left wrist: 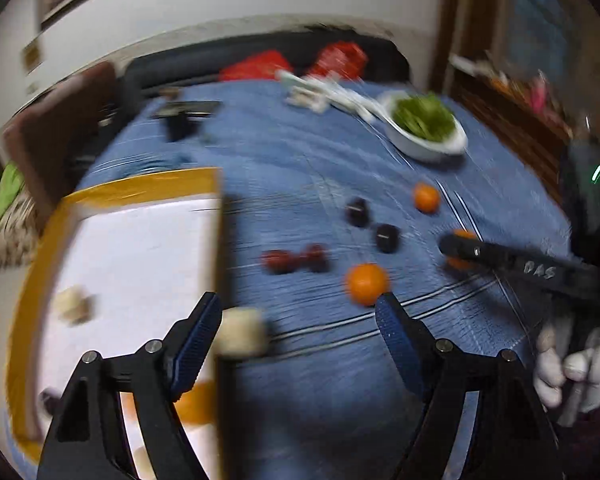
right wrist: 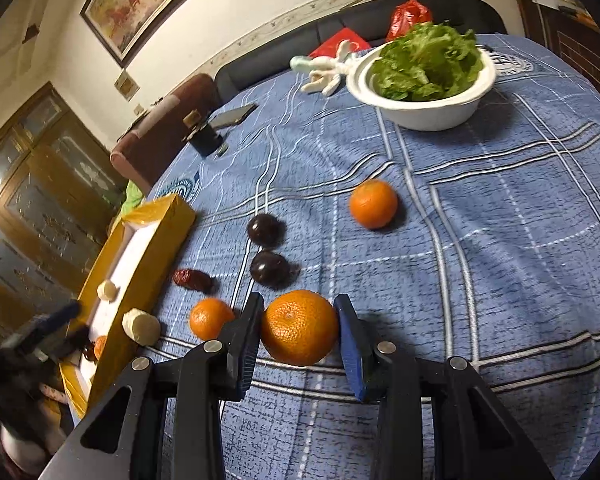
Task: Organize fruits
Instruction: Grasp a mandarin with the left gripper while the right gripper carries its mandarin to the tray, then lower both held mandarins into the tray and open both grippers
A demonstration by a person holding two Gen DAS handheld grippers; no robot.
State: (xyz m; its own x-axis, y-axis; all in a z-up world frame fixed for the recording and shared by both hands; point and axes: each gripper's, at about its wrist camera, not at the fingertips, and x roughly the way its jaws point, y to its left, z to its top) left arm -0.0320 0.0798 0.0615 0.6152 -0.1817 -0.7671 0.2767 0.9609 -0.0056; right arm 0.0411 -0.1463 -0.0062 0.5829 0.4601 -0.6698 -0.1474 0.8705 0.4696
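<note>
A yellow box (left wrist: pixel 140 188) with a white inside lies at the table's left and also shows in the right wrist view (right wrist: pixel 156 248). It holds a pale banana piece (left wrist: pixel 74 304), an orange and a dark fruit. My left gripper (left wrist: pixel 300 320) is open and empty above the box's right wall, with another banana piece (left wrist: pixel 242 332) by its left finger. My right gripper (right wrist: pixel 298 332) stands around a large orange (right wrist: pixel 300 326) on the cloth, fingers close beside it. Two more oranges (right wrist: pixel 374 204) (right wrist: pixel 211 318), two dark plums (right wrist: pixel 264 230) (right wrist: pixel 270 268) and red dates (right wrist: pixel 192 279) lie loose.
A white bowl of green leaves (right wrist: pixel 424 76) stands at the far side of the blue checked tablecloth (right wrist: pixel 500 240). A white toy (right wrist: pixel 324 70), a phone (right wrist: pixel 234 116) and a small black item (right wrist: pixel 206 140) lie far left. A dark sofa with red bags (right wrist: pixel 408 14) is behind.
</note>
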